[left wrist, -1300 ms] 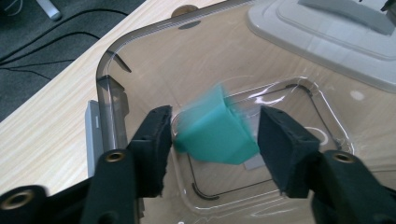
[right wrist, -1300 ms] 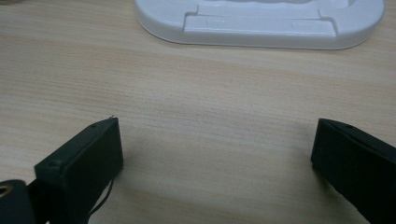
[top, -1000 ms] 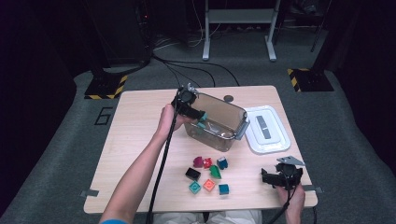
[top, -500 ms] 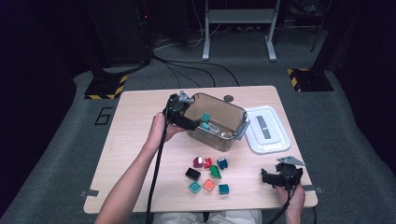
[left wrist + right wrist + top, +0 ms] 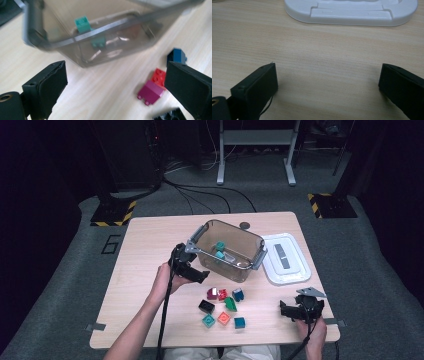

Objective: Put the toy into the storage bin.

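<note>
Left tool [image 5: 199, 276] now hangs low beside the near-left wall of the clear bin [image 5: 250, 251], where a second ago it was up over the bin's rim with a teal brick between its pads. Its jaws have just been opening and now stand wide with nothing between them. Two teal bricks [image 5: 219, 249] lie on the bin's floor (one of them seemingly just dropped), so that piece looks delivered, and the tool appears to be heading back toward the loose pile.

That pile sits near the front edge of the counter [image 5: 150, 245], just in front of the bin: a magenta brick [image 5: 150, 92], a red brick [image 5: 159, 76], a dark blue brick [image 5: 178, 55], and a black brick [image 5: 170, 115] at the bottom of the left gripper view, with more small coloured pieces closer to the edge.

Right tool [image 5: 290, 311] rests toward the front right corner, jaws wide and empty, unmoved. The white lid [image 5: 286, 259] lies flat beside the bin's right end.
</note>
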Tool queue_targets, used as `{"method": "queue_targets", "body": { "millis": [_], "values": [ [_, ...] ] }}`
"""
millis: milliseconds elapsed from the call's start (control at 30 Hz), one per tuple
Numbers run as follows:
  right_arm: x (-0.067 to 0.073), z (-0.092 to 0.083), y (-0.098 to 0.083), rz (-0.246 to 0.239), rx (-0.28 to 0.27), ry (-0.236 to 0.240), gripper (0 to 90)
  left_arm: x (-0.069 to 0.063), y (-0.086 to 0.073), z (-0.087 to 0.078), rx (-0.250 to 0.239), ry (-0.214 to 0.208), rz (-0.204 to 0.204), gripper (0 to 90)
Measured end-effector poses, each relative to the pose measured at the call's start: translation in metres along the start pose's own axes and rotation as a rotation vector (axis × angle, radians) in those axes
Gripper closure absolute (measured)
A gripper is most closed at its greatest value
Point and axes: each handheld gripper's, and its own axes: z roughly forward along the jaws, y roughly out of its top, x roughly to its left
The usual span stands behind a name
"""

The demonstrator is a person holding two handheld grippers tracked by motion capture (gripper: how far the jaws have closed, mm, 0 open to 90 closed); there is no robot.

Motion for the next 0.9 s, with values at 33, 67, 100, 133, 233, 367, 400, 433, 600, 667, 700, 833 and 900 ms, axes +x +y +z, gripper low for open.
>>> {"method": "queue_targets", "body": {
  "millis": [33, 67, 100, 133, 233, 367, 400, 433, 600, 667, 700, 833, 900],
  "values": [
    [0.000, 0.000, 0.000, 0.000, 0.000, 0.000, 1.5, -0.001, -0.003, 0.001, 0.004, -0.003, -0.001, 4.2],
    [0.000, 0.000, 0.000, 0.000, 0.000, 0.000, 1.5, -0.002, -0.007, 0.004, 0.006, -0.007, -0.005, 4.2],
    [0.000, 0.000, 0.000, 0.000, 0.000, 0.000, 1.5, -0.003, -0.011, 0.006, 0.011, -0.017, -0.011, 4.2],
    [0.000, 0.000, 0.000, 0.000, 0.000, 0.000, 1.5, -0.004, -0.014, 0.008, 0.014, -0.016, -0.011, 4.2],
    [0.000, 0.000, 0.000, 0.000, 0.000, 0.000, 1.5, -0.006, -0.025, 0.019, 0.038, -0.044, -0.027, 3.4],
    [0.000, 0.000, 0.000, 0.000, 0.000, 0.000, 1.5, -0.012, -0.036, 0.029, 0.050, -0.056, -0.043, 1.4],
    [0.000, 0.000, 0.000, 0.000, 0.000, 0.000, 1.5, -0.013, -0.038, 0.031, 0.056, -0.062, -0.042, 1.5],
    [0.000, 0.000, 0.000, 0.000, 0.000, 0.000, 1.5, -0.015, -0.041, 0.034, 0.057, -0.070, -0.044, 1.4],
    [0.000, 0.000, 0.000, 0.000, 0.000, 0.000, 1.5, -0.022, -0.048, 0.042, 0.070, -0.089, -0.063, 0.9],
    [0.000, 0.000, 0.000, 0.000, 0.000, 0.000, 1.5, -0.024, -0.051, 0.043, 0.077, -0.098, -0.055, 0.8],
    [0.000, 0.000, 0.000, 0.000, 0.000, 0.000, 1.5, -0.028, -0.054, 0.043, 0.080, -0.102, -0.056, 0.7],
    [0.000, 0.000, 0.000, 0.000, 0.000, 0.000, 1.5, -0.035, -0.062, 0.044, 0.090, -0.112, -0.062, 0.7],
    [0.000, 0.000, 0.000, 0.000, 0.000, 0.000, 1.5, -0.038, -0.066, 0.045, 0.099, -0.109, -0.069, 0.8]
  ]
}}
